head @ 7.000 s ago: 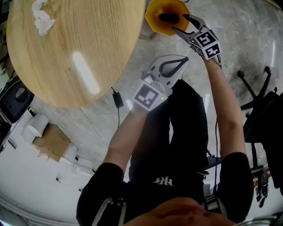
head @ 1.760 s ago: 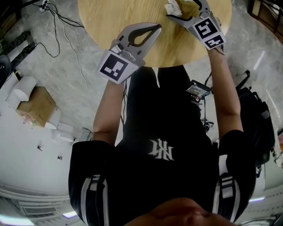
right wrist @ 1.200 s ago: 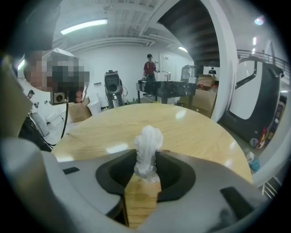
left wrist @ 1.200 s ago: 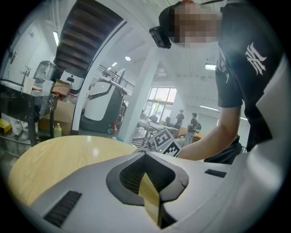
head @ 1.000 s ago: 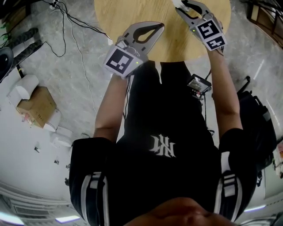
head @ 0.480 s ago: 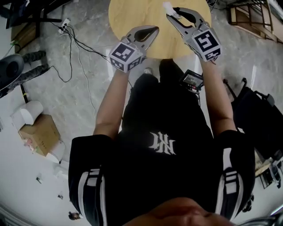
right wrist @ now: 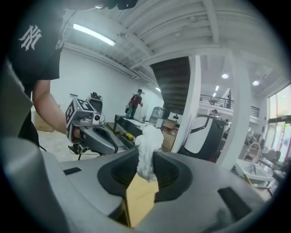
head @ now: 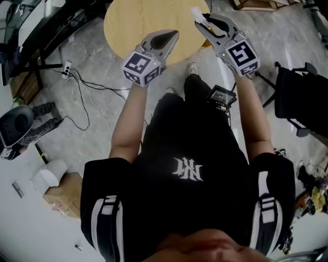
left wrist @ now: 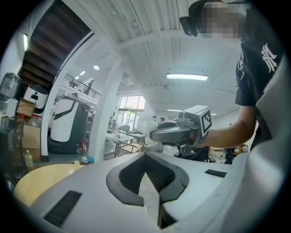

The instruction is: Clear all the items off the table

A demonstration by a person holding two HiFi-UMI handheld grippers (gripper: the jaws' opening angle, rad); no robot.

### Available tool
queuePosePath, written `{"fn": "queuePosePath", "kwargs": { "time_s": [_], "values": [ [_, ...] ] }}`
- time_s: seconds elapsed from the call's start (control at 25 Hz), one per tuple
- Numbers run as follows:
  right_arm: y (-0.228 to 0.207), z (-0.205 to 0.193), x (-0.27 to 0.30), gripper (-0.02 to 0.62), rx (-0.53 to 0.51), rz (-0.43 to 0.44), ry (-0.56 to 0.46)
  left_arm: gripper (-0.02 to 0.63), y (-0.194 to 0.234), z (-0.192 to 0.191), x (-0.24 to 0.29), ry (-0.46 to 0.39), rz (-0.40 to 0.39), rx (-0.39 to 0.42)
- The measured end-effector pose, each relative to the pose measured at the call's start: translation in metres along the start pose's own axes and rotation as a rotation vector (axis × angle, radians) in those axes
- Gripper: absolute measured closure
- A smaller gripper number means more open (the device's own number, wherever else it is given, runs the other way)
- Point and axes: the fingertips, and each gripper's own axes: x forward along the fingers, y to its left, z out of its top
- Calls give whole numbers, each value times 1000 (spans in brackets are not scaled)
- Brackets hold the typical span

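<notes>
Over a grey floor [head: 77, 133] stands a round wooden worktop [head: 133, 20], and near its front edge the left tool [head: 173, 34] has its jaws pressed tight together, while the right tool [head: 202, 20] pinches a crumpled white tissue [head: 196, 11] in the air over the worktop's right side.

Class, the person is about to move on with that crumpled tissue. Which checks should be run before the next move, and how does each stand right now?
1. Crumpled tissue pinched between the right gripper fingers: ok.
2. Left gripper shut with nothing in it: ok.
3. Round table, the part that shows, bare: ok.
4. A place to drop the tissue in view: not ok, none shows.
5. Floor cables apart from the person's feet: ok.
</notes>
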Motion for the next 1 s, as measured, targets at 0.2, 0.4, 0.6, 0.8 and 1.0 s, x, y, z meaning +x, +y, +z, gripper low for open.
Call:
{"fn": "queuePosePath", "kwargs": {
  "time_s": [0.2, 0.4, 0.6, 0.8, 1.0],
  "values": [
    [-35, -29, -66, 495, 40, -93, 21, 595, -49, -1, 51, -1, -84, 12],
    [-85, -80, -93, 495, 106, -134, 71, 595, -66, -11, 109, 15, -129, -31],
    [-126, -173, -78, 495, 132, -71, 110, 595, -64, -60, 173, 5, -96, -67],
    [-154, -248, -91, 495, 148, 62, 118, 595, -110, -107, 243, 49, -29, -130],
    [-153, -325, -55, 495, 173, 175, 119, 595, -110, -170, 275, 85, 71, -98]
  ]
}}
